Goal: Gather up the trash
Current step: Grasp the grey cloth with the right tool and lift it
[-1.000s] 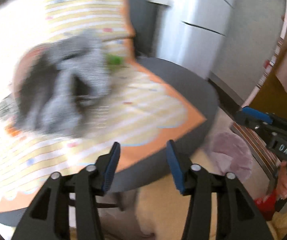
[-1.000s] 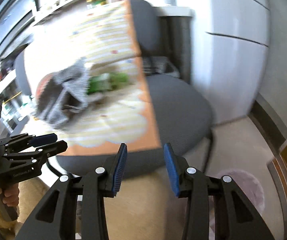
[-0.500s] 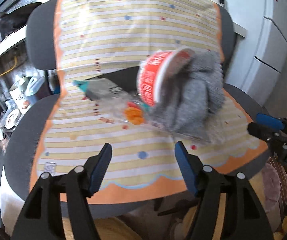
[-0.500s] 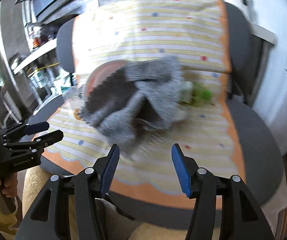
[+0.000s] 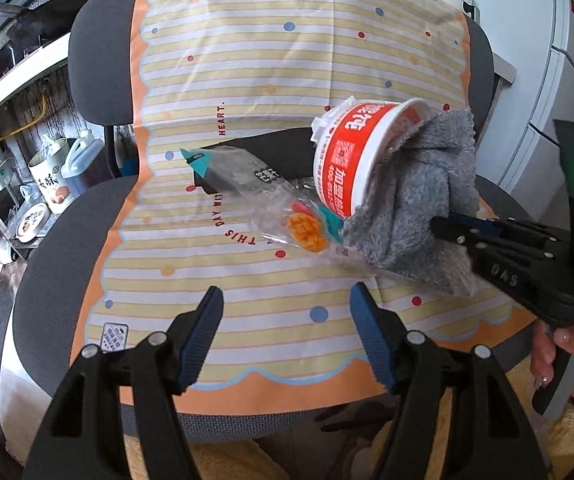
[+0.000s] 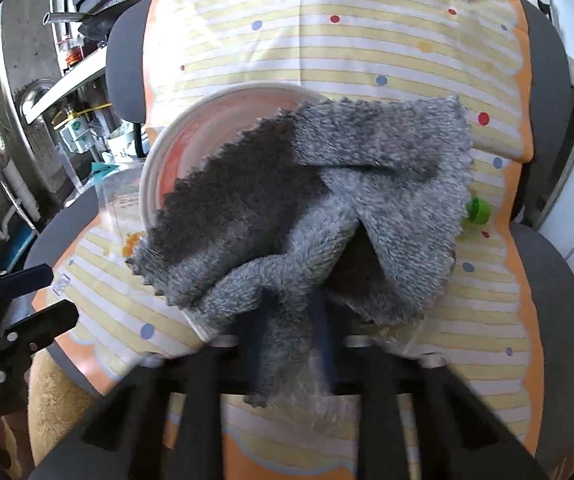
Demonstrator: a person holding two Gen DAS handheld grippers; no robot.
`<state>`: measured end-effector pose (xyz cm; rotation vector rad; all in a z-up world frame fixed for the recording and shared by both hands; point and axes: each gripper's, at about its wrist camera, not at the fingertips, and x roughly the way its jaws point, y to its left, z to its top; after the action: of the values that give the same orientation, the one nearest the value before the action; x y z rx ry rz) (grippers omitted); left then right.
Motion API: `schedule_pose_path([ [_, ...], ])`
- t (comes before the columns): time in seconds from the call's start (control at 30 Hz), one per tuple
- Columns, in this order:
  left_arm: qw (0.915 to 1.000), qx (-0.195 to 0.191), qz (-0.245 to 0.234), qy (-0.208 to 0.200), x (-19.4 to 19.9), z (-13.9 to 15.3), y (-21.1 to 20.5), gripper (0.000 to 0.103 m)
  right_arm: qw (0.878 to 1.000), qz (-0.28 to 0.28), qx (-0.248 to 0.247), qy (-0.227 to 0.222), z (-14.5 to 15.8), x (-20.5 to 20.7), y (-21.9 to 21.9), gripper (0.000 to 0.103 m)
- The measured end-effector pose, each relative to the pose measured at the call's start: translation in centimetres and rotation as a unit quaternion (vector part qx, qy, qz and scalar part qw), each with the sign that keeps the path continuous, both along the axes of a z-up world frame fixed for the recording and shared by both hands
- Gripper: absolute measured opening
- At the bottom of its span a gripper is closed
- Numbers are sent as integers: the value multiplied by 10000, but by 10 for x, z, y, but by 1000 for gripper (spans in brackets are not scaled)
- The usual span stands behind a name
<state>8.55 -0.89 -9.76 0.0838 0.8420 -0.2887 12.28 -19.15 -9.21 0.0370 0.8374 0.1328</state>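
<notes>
The right hand-held gripper (image 6: 291, 332), open before, now pinches the grey cloth (image 6: 327, 216).

Both tools are black plastic: the left gripper (image 5: 283, 336) carries ribbed blue pads and silver screw heads along its arms. Beside the grey cloth (image 5: 419, 208), the right gripper (image 5: 447, 226) shows pale embossed lettering, a green light on its housing.

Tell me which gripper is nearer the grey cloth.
Right. The right gripper is shut on a fold of the grey cloth. The left gripper is open over the striped mat, short of the cloth and holding nothing.
</notes>
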Motion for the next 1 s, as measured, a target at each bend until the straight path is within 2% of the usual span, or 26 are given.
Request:
schedule_pose_path([
  [0.1, 10000, 7, 9, -65, 0, 5, 0, 64, 9970, -42, -389, -674, 39, -15, 2, 3],
  [0.27, 9999, -22, -32, -164, 1, 16, -6, 64, 9883, -308, -591, -1370, 108, -36, -19, 3],
  [0.37, 9997, -42, -70, -218, 2, 21, -11, 64, 9834, -601, -650, -1586, 137, -53, -41, 3],
  [0.47, 9997, -38, -95, -223, 3, 22, -16, 64, 9819, -881, -674, -1533, 146, -66, -65, 4],
  [0.6, 9997, -17, -161, -176, 5, 19, -23, 64, 9827, -1218, -693, -1215, 130, -79, -92, 4],
  [0.77, 9997, 44, -240, -87, 6, 12, -32, 64, 9708, -1722, -1412, -890, 95, -79, -103, 4],
  [0.83, 9997, 64, -251, -45, 7, 9, -34, 64, 9743, -1650, -1431, -549, 73, -70, -103, 4],
  [0.93, 9997, 73, -234, 15, 7, 5, -35, 64, 9879, -1186, -987, 164, 31, -54, -95, 4],
  [1.0, 9997, 105, -231, 69, 7, 2, -35, 64, 9935, -835, -288, 719, -1, -44, -93, 5],
])
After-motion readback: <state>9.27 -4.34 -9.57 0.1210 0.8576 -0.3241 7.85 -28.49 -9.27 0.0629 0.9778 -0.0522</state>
